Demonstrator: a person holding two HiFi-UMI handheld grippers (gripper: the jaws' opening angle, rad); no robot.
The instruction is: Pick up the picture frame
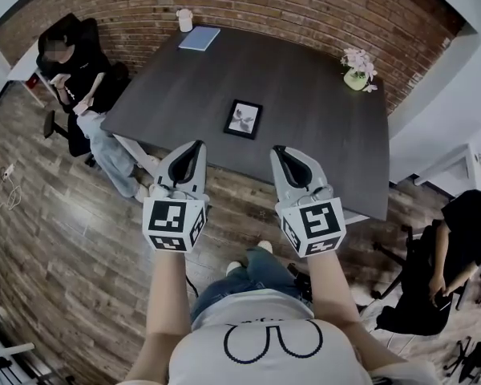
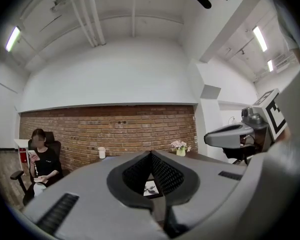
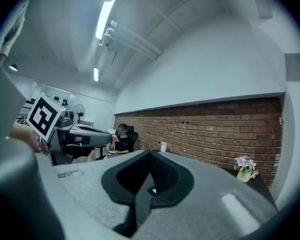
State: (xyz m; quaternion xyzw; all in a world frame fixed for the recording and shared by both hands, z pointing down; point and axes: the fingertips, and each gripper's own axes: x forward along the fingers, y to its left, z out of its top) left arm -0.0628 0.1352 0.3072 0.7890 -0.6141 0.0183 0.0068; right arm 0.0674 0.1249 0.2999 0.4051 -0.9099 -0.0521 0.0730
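Clearly, in the head view, the picture frame [image 1: 244, 119] lies flat near the middle of the dark bench [image 1: 321, 143], well apart from the vase of pink flowers [image 1: 357, 72] at the far right corner and from the blue notebook [image 1: 200, 38] and white cup [image 1: 184, 20] at the far end. The left gripper [image 1: 196, 146] and right gripper [image 1: 279, 151] are held side by side at the near edge, pointing toward the frame and short of it; neither touches it.

From the left gripper view, the jaws are pressed together with nothing between them. The frame shows only as a small patch through the opening behind the tips, out ahead on the bench. The right gripper is alongside at the right edge of the view.

From the right gripper view, these jaws are likewise pressed together and empty, with a sliver of the frame visible beyond them.

I judge that the reach is under way and the grasp has not begun. To do it well, the jaws of the gripper chosen should spread before they arrive. A flat frame offers little to catch from above, so it seems best to come in low at one border and pinch the moulding rather than the glass. The other gripper could steady the opposite side so the frame does not slide across the smooth top.
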